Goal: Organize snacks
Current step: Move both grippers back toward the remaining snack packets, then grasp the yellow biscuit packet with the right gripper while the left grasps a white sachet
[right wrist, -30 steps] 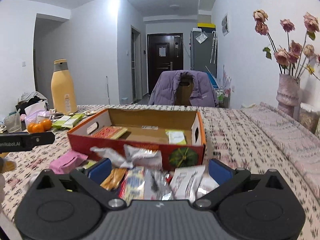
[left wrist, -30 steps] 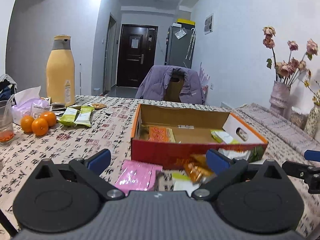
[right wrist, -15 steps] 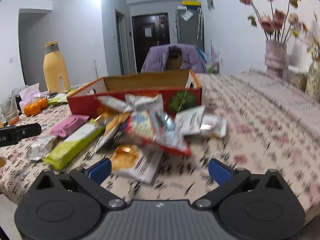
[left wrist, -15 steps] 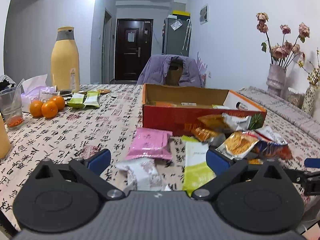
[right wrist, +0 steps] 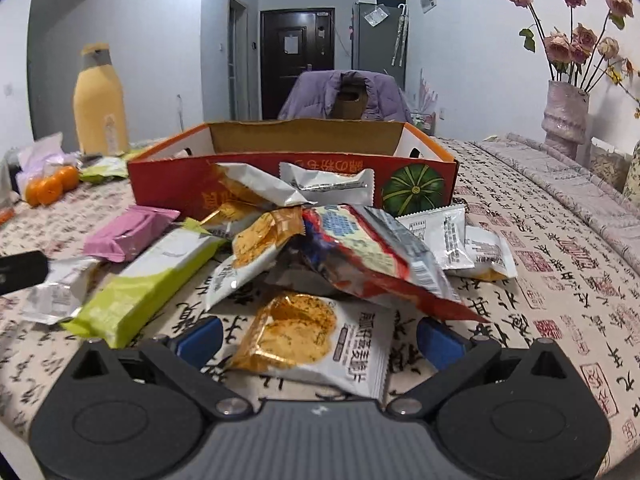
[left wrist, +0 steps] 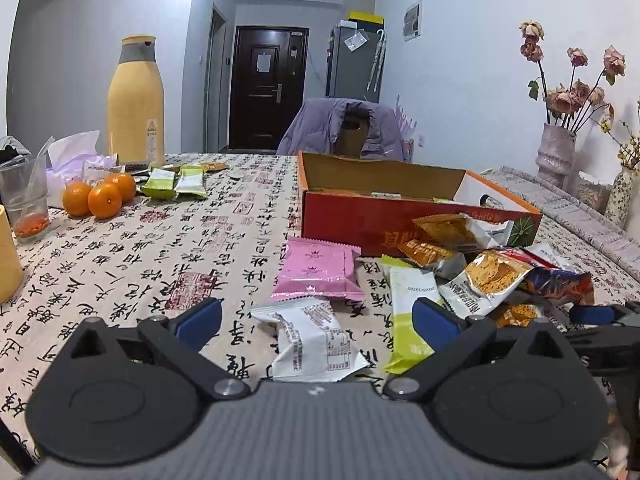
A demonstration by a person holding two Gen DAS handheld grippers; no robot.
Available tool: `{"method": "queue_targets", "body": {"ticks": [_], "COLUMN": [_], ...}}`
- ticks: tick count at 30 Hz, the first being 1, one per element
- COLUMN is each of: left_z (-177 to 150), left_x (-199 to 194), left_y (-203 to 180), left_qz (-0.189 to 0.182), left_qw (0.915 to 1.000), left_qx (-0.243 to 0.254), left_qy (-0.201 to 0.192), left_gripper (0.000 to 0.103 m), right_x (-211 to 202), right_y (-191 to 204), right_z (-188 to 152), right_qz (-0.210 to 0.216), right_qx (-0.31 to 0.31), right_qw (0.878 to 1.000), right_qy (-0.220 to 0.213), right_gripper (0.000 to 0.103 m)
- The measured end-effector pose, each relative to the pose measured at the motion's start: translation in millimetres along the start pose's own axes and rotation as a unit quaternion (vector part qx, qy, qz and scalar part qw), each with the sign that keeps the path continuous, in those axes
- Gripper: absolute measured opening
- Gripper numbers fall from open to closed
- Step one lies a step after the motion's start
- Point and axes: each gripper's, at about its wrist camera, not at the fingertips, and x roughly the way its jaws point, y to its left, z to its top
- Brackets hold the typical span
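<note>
A red and orange cardboard box (left wrist: pixel 400 224) (right wrist: pixel 248 184) stands open on the patterned tablecloth. Several snack packets lie heaped in front of it. My left gripper (left wrist: pixel 316 322) is open, low over the table, with a white packet (left wrist: pixel 316 344) between its fingers and a pink packet (left wrist: pixel 316 270) just beyond. A lime-green bar (left wrist: pixel 408 312) (right wrist: pixel 148 280) lies to the right of them. My right gripper (right wrist: pixel 318 338) is open around a white and orange cracker packet (right wrist: pixel 312 340). Past it lies a red and blue bag (right wrist: pixel 372 256).
Three oranges (left wrist: pixel 100 196), a tall yellow bottle (left wrist: pixel 136 100), a glass (left wrist: pixel 24 200), tissues and two green packets (left wrist: pixel 176 182) sit at the left. A vase of dried roses (left wrist: pixel 558 152) (right wrist: pixel 566 116) stands at the right. A chair with a purple jacket (left wrist: pixel 352 128) is behind the table.
Both grippers have drawn back from the box and dropped low. The heap of packets, at the bottom edge a second ago, now fills the foreground. Both stay open.
</note>
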Motion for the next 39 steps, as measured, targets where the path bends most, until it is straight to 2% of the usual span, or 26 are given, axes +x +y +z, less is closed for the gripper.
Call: {"method": "queue_targets", "body": {"ticks": [5,6,10,18,24,33,36,39], "left_z": [-3.2,-3.2,-4.2,-3.5,-2.3,0.4,2.0,3.0], "left_x": [8.5,10.8,15.9,18.0,19.6,25.9,30.8,37.1], "left_y": [8.0,9.9,15.4,16.2,13.4,9.0,8.1,7.6], "left_qz": [0.006,0.009,0.017,0.024,0.027,0.038,0.042,0.046], "left_qw": [0.9998,0.9996,0.9991,0.9986,0.9983,0.9975,0.9968,0.9957], "left_qx": [-0.005,-0.008,-0.018,-0.023,-0.023,-0.029,-0.033,-0.036], "left_qy": [0.019,0.024,0.034,0.041,0.046,0.052,0.06,0.072], "left_gripper": [0.103,0.103,0.103,0.103,0.103,0.102,0.095,0.083], "right_x": [8.5,8.1,1.6,-7.8,-18.8,-50.5,-56.9,-60.7], "right_y": [0.7,0.5,0.8,-4.1,-9.6,-23.0,-29.1,-34.7], "right_z": [-1.4,-2.2,-4.2,-7.4,-9.2,0.1,3.9,6.7], "right_qz": [-0.004,-0.001,0.017,0.046,0.057,0.055,0.05,0.043], "right_qx": [0.006,0.007,-0.001,-0.013,-0.015,-0.012,-0.006,-0.002], "right_qw": [1.0,1.0,1.0,0.999,0.998,0.996,0.995,0.995], "right_qy": [0.005,0.003,-0.009,-0.014,-0.025,-0.074,-0.086,-0.095], "right_gripper": [0.101,0.098,0.074,0.056,0.05,0.05,0.05,0.05]}}
